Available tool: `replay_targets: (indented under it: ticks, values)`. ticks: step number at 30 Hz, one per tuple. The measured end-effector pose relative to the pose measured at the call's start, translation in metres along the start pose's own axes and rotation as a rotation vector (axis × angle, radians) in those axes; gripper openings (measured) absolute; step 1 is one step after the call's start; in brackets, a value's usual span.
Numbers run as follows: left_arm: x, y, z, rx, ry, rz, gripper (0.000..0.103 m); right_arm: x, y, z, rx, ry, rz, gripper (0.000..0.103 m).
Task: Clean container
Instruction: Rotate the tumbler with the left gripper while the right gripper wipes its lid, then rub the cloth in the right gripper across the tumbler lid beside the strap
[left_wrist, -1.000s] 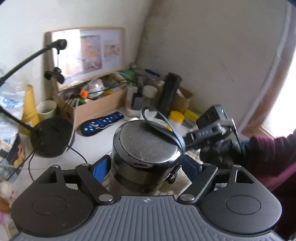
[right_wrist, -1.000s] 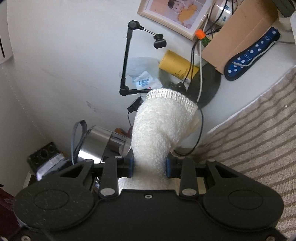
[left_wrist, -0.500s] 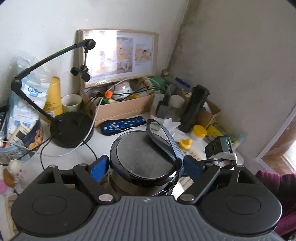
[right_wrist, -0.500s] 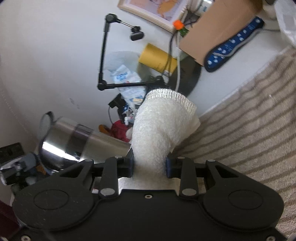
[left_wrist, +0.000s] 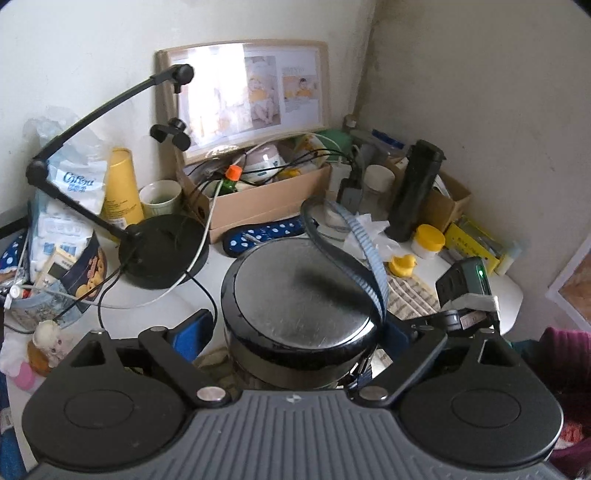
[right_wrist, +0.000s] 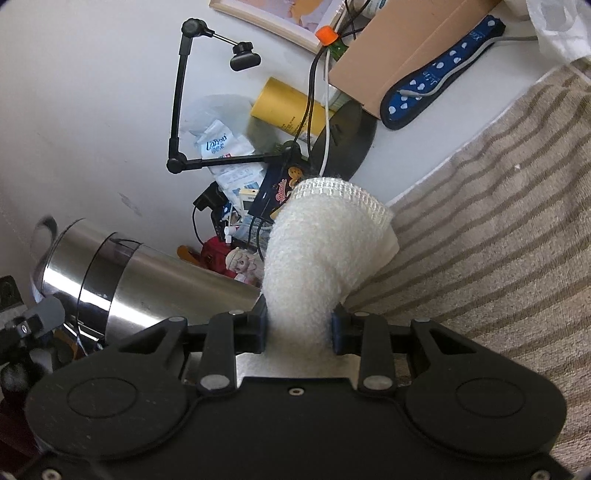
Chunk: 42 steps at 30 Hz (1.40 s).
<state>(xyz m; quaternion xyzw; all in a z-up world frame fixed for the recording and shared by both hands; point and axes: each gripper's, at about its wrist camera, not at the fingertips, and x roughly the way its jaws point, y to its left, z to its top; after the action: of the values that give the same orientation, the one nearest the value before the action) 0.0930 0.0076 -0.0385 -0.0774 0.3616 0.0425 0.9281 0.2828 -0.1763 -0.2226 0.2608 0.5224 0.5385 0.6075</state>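
Note:
A steel container (left_wrist: 299, 295) with a black lid and a blue-grey strap (left_wrist: 365, 251) sits between the jaws of my left gripper (left_wrist: 297, 330). They are closing and hold it off the table. In the right wrist view the same container (right_wrist: 147, 277) hangs tilted at the lower left, lid end toward the left edge. My right gripper (right_wrist: 299, 325) is shut on a rolled white cloth (right_wrist: 317, 251) that sticks out forward over a striped towel (right_wrist: 498, 221). The cloth is just to the right of the container's body, and I cannot tell if they touch.
The white table corner is crowded: a black lamp base (left_wrist: 162, 254), a cardboard box (left_wrist: 266, 206) of cables, a blue dotted power strip (left_wrist: 266, 236), a tall black bottle (left_wrist: 417, 192), a yellow duck (left_wrist: 402, 264), a picture frame (left_wrist: 243, 96) and a biscuit tin (left_wrist: 74, 273).
The left view has swung from the room corner toward the picture frame, with the container still between the jaws. In the right view the container has come closer and larger beside the cloth.

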Motion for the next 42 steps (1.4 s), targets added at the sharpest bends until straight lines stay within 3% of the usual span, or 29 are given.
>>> replay_targets:
  ticks: [4,13,22,25,32,42]
  values:
    - [0.0,0.003,-0.001,0.068,-0.014,-0.054,0.085,-0.005,0.007,0.003,-0.026,0.012,0.021,0.03]
    - [-0.003,0.031,-0.011,0.268,-0.071,-0.309,0.085,-0.036,0.04,0.02,-0.006,-0.012,0.272,0.03]
    - [-0.004,0.03,-0.012,0.399,-0.06,-0.396,0.085,-0.049,0.084,0.038,-0.025,-0.038,0.462,0.03]
    - [-0.004,0.031,-0.013,0.391,-0.066,-0.395,0.085,-0.046,0.086,0.038,-0.046,-0.018,0.41,0.03]
    - [-0.002,0.029,-0.012,0.354,-0.064,-0.36,0.085,-0.036,0.052,0.022,0.045,-0.024,0.293,0.03]
    - [-0.002,0.025,-0.008,0.334,-0.04,-0.325,0.085,-0.018,0.021,0.009,0.028,0.033,0.067,0.03]
